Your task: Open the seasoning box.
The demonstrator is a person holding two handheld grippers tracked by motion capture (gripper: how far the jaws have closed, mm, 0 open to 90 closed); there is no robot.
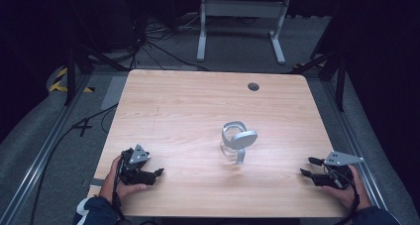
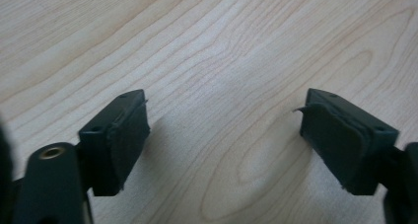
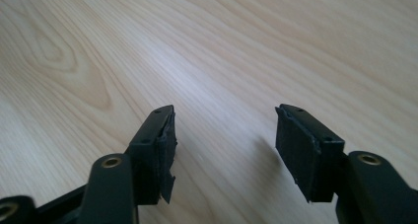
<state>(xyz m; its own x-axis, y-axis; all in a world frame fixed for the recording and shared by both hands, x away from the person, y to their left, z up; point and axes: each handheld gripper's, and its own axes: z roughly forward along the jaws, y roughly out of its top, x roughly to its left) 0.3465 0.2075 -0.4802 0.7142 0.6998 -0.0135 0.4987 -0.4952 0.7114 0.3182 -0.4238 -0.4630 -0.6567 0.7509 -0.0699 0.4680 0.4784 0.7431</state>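
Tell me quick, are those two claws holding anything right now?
Left gripper: open, holding nothing.
Right gripper: open, holding nothing.

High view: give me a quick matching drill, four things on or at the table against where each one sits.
Things:
1. left tongs
2. right tongs
3. clear glass object with grey handle
4. dark round hole

Places:
A. far edge of the table, right of centre
B. near right corner, open
C. middle of the table
D. near left corner, open

Pairs: 1-D, 2-B, 3-C, 4-A
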